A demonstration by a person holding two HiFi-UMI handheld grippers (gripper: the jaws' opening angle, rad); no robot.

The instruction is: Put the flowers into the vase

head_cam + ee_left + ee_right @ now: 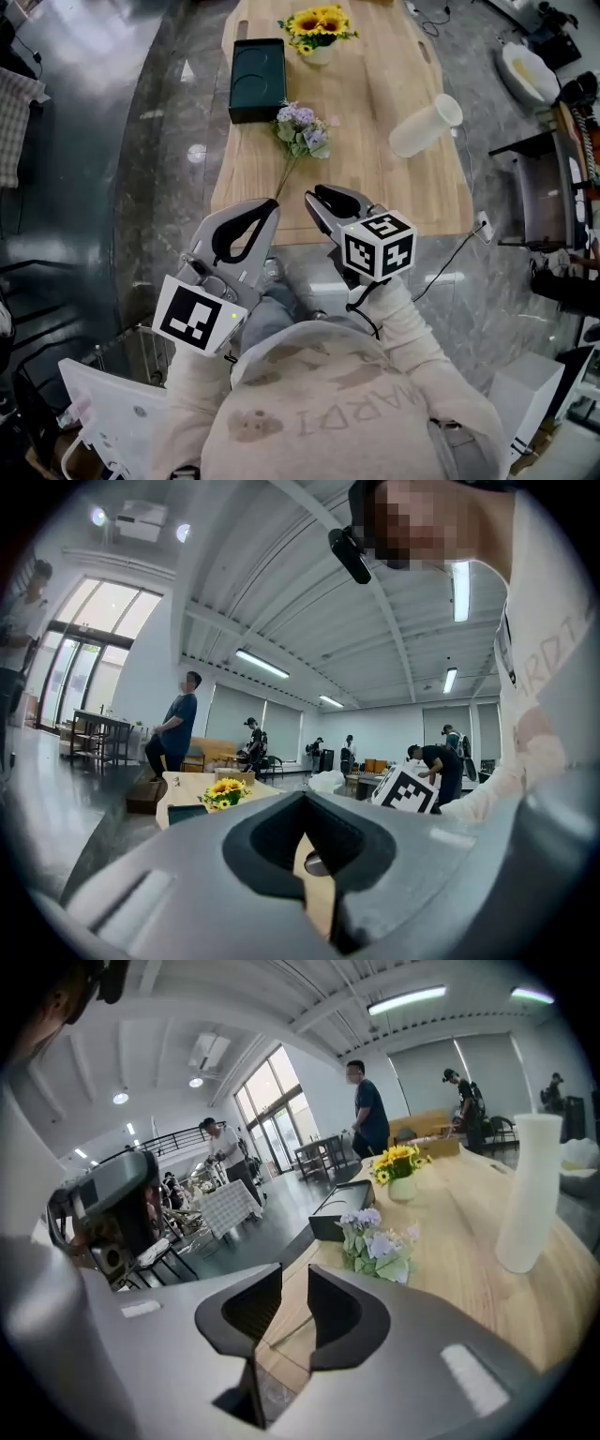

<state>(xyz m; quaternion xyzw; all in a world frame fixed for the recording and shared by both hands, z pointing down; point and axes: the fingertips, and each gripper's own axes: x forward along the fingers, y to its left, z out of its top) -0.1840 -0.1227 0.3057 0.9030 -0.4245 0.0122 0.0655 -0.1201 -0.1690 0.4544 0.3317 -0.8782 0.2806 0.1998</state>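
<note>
Two empty grippers: left gripper [302, 803] pinched together, right gripper [293, 1277] half-spread (flowers [302, 129] lie on the table [394, 187]).

The head camera looks steeply down past the person's chest onto the near end of the counter [375, 141]. The camera on the left tongs [272, 202] sits low, facing level along it. The one on the right tongs [316, 193] tilts down, close to its edge. All three share the sunflower pot [317, 33].
</note>
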